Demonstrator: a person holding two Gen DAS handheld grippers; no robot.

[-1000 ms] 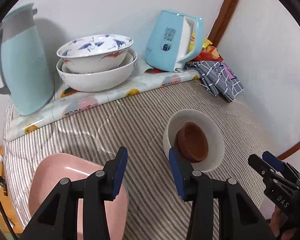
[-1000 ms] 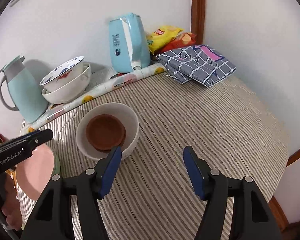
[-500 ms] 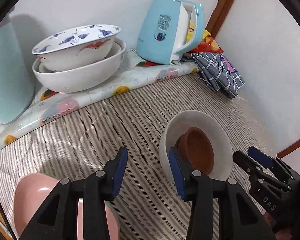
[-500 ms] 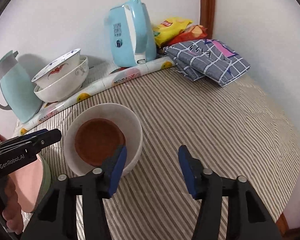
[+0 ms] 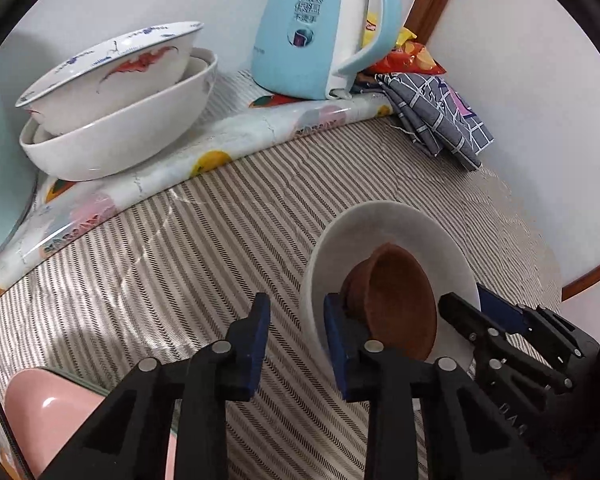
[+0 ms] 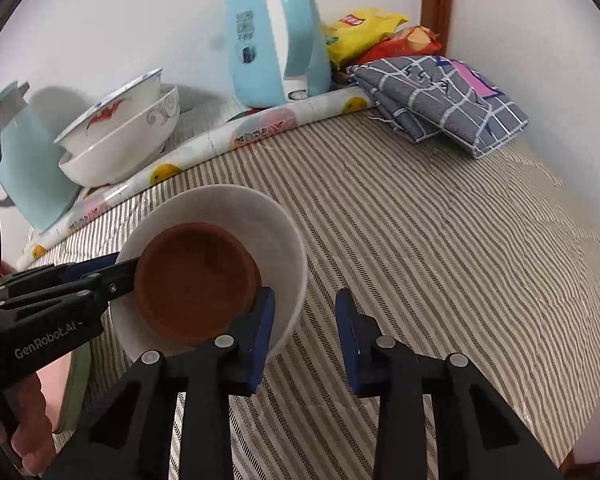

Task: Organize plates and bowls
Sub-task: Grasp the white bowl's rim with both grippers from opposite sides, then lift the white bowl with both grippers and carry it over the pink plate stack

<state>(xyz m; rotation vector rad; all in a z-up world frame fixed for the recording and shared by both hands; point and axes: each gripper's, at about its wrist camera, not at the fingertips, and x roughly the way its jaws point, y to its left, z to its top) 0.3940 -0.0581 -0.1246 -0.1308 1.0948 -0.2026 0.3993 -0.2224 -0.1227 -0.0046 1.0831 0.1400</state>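
Striped table (image 5: 204, 216): both my tools have closed in on the white bowl (image 6: 284, 240) holding the brown dish (image 6: 196, 280); left tool (image 5: 296, 316) and right tool (image 6: 304, 312) gape empty, each straddling its rim, ready to lift.

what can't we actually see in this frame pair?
- Pink plate: left view, cut by the edge and covered by the left tool.
- Brown bowl in the white bowl: right view, near rim behind the right tool; contact unclear.
- Jug: cut off in both views.
- Snack bags: lower parts behind the kettle and cloth.
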